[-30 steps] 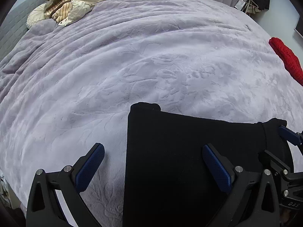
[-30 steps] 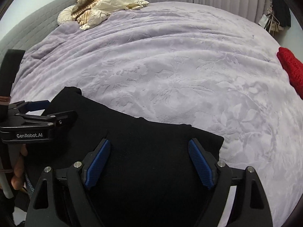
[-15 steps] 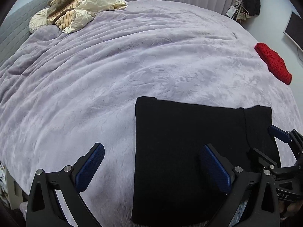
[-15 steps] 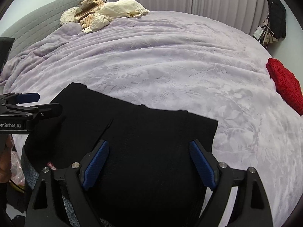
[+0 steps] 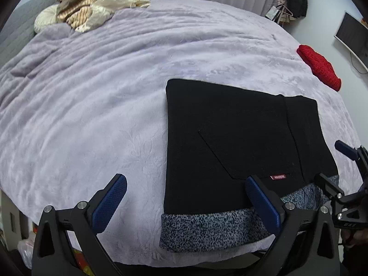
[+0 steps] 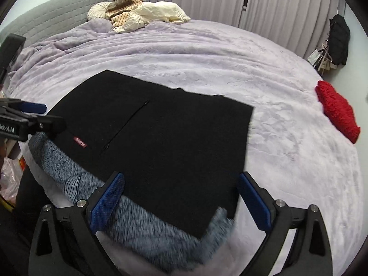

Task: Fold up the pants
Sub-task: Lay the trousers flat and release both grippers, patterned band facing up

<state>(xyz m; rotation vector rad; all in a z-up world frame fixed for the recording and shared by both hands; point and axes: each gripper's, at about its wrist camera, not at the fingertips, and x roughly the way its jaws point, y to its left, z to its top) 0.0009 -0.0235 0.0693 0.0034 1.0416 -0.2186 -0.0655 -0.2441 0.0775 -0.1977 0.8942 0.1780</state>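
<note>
Pants folded on bed

Black pants [image 5: 232, 138] lie folded flat on the bed [image 5: 92, 105], fleece lining showing at the near edge. Left tongs [image 5: 186, 202] gape wide, holding nothing. Right tongs [image 6: 181, 200] are opening above the pants, pads clear of cloth.

Item count, as visible:

- Pants [image 5: 230, 138]: one pair, black, folded flat, with one small red label [image 5: 278, 176] and one speckled grey lining band along the near edge.
- Grippers: two. Left gripper [image 5: 184, 203] and right gripper [image 6: 181, 200], each with two blue-padded fingers.
- Blanket [image 5: 103, 92]: one, lilac, covering the bed.
- Red knitted item [image 5: 319, 66]: one.
- Heap of cream and striped bedding [image 5: 92, 9] at the headboard: one heap; the number of pieces in it cannot be determined.
- Dark garment hanging by the curtain [image 6: 338, 41]: one.
- Wall screen [image 5: 352, 34]: one.
</note>
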